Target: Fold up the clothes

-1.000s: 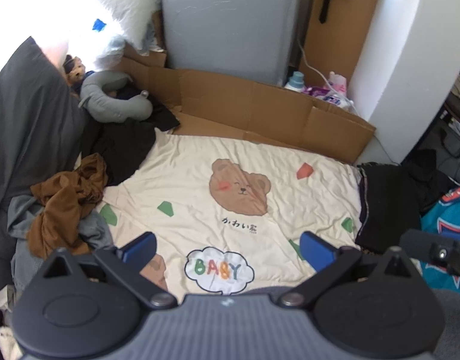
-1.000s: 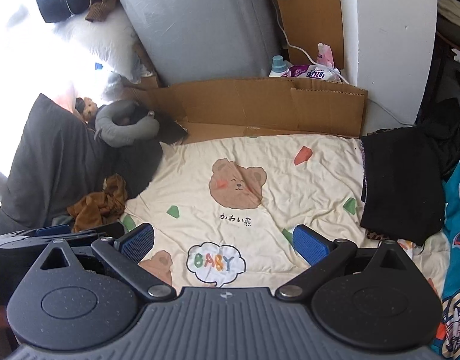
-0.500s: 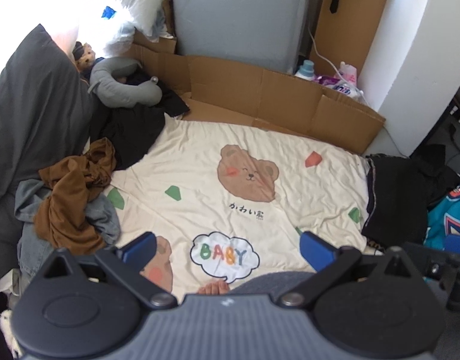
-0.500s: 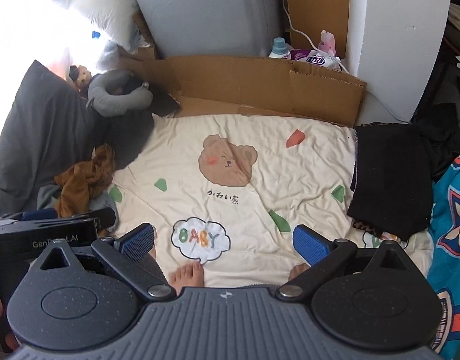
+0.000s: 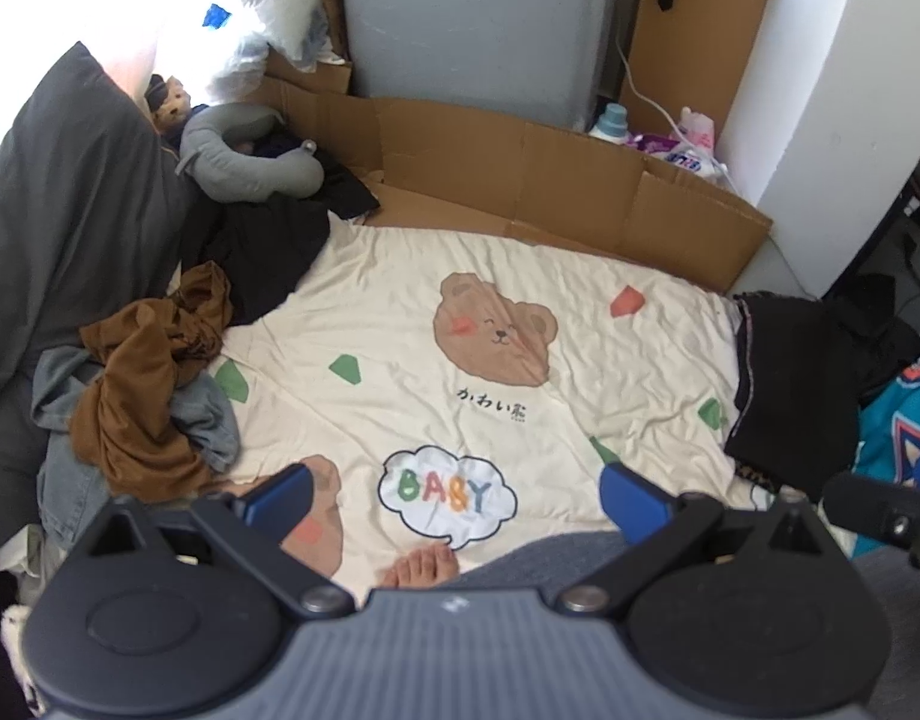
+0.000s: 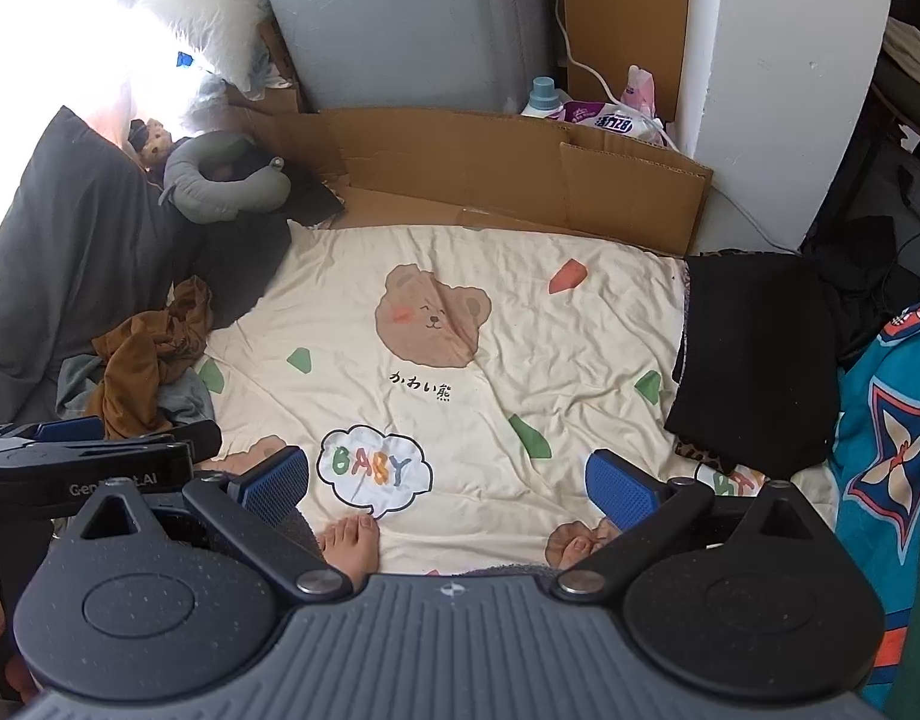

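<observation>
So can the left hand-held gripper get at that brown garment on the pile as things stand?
Probably yes. The left hand-held gripper is open and empty, and the brown garment lies on top of the pile to its left, over grey clothes, with nothing covering it. It would need to swing left and come down.

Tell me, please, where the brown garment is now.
In both views the brown garment lies crumpled at the left edge of the cream bear blanket, on top of grey-blue clothes, beside the dark grey pillow.
</observation>
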